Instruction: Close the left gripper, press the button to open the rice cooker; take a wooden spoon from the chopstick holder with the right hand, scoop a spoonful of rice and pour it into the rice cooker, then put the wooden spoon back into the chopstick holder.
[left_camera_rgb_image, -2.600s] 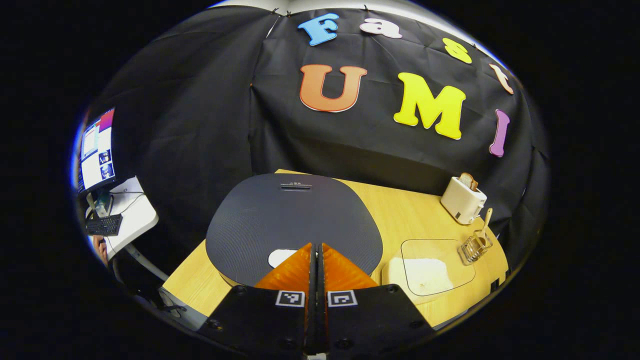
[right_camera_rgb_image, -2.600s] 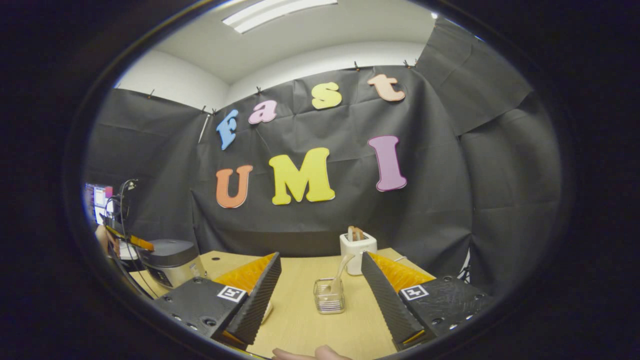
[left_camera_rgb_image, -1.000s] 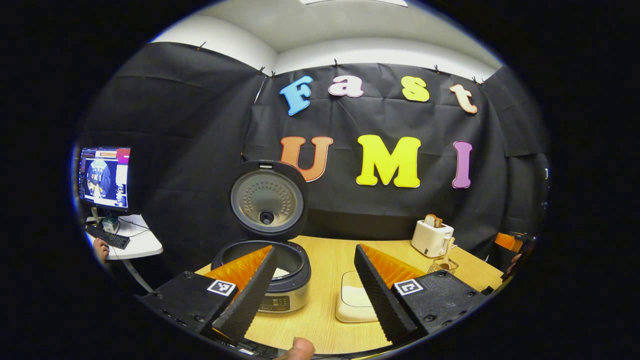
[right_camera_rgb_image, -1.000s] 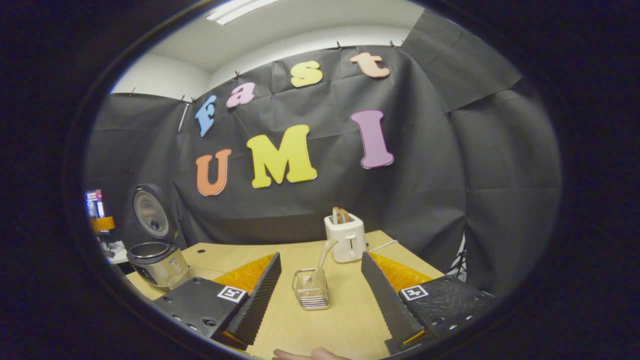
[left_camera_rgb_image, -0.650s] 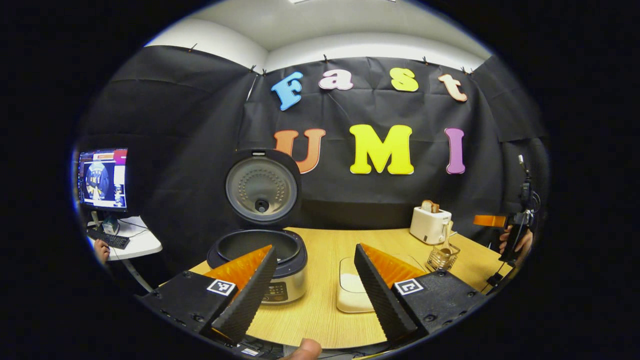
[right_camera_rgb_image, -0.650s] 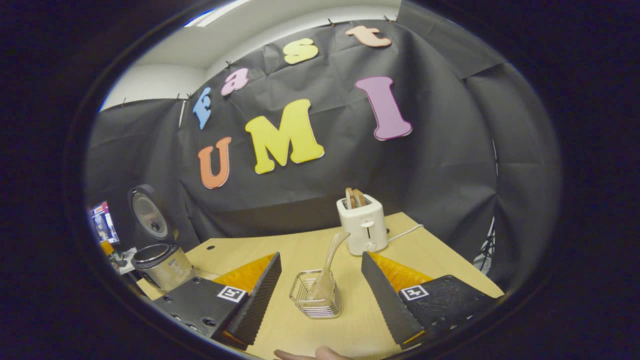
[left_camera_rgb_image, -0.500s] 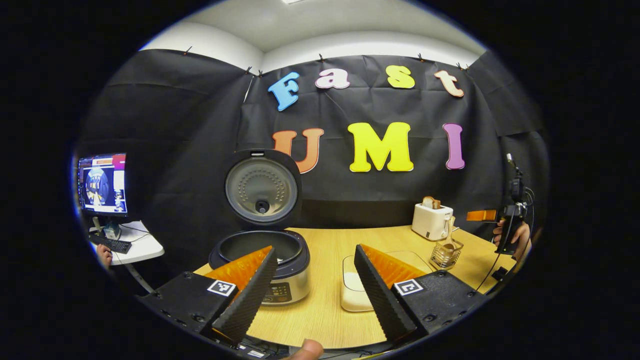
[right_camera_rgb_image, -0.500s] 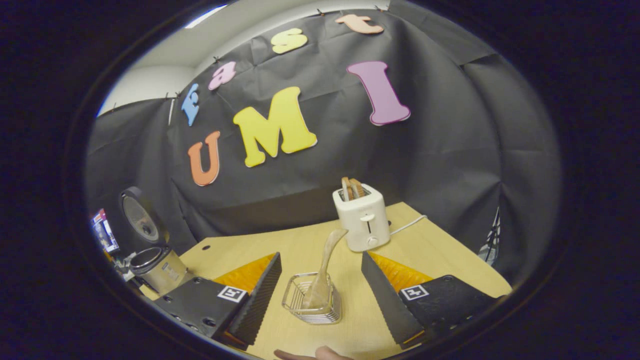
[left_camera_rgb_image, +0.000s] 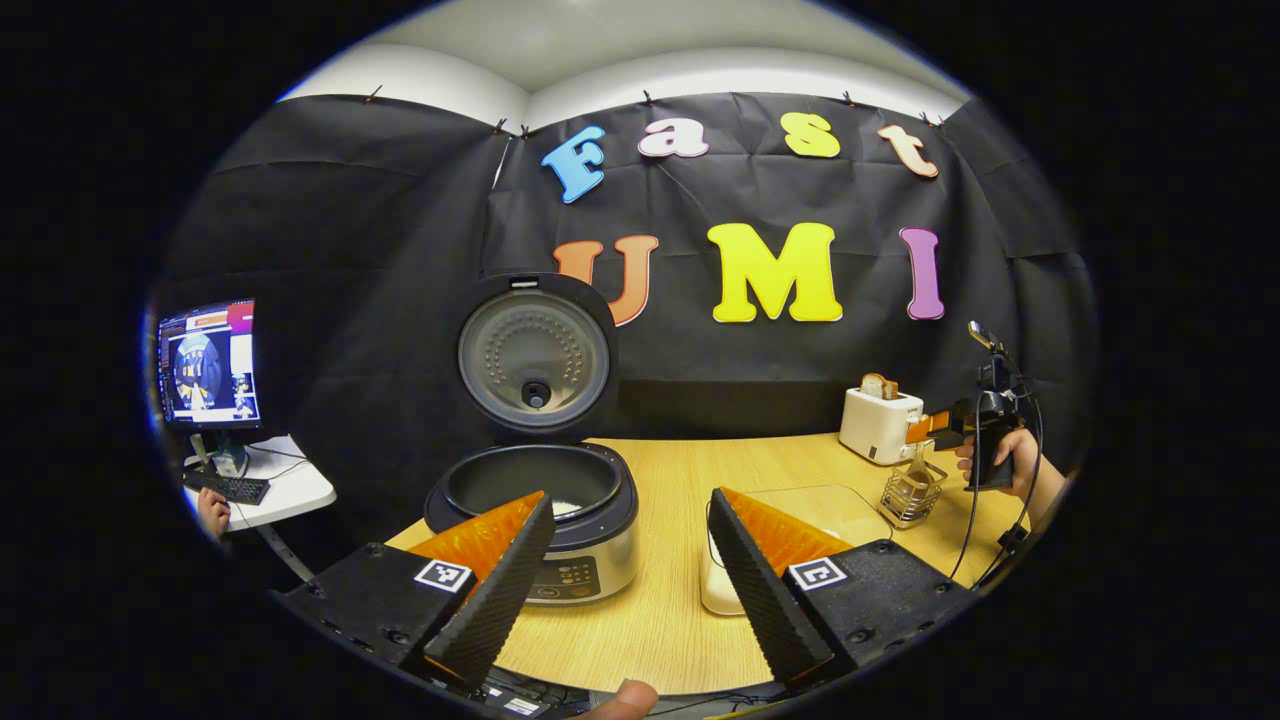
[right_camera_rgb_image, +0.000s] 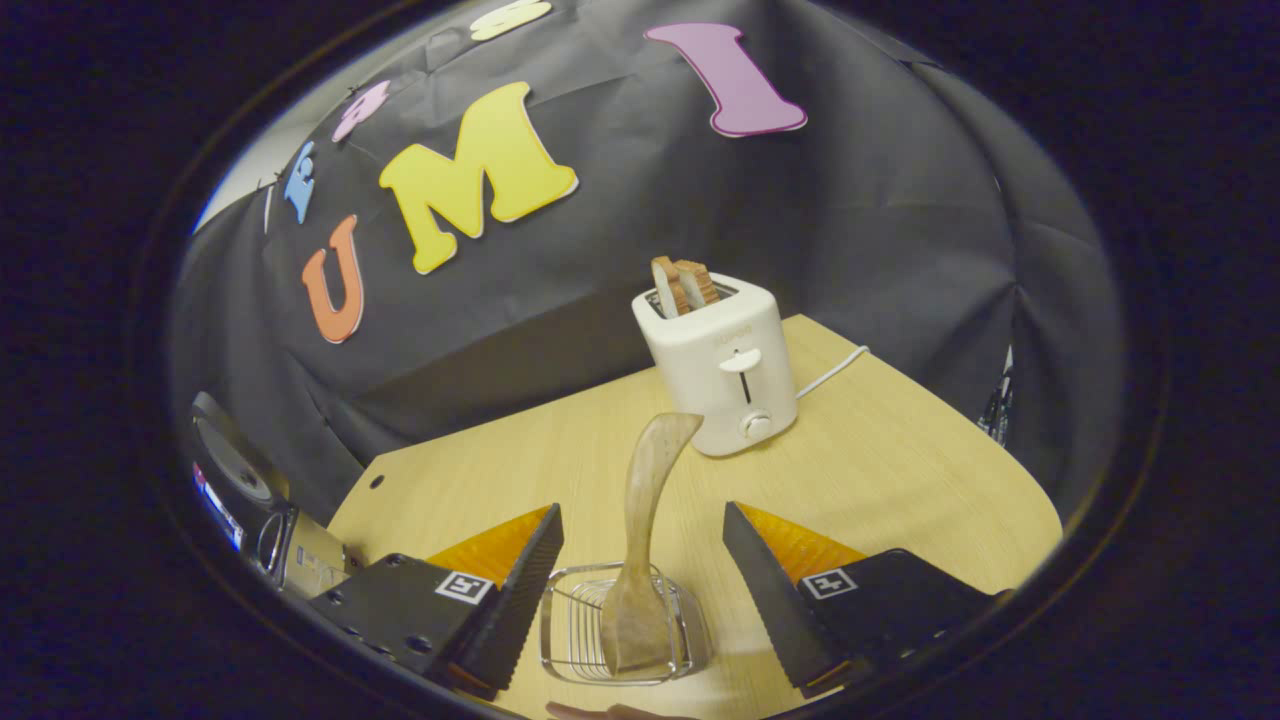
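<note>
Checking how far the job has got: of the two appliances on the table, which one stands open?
The rice cooker, at the table's left end: its round lid is swung upright. The white toaster far right just holds bread.

Left gripper view wide — right gripper view near toaster (right_camera_rgb_image: 720, 365).

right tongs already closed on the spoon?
No. In the right gripper view the right tongs stand open, with the wooden spoon upright in the chopstick holder between them, untouched.
</note>
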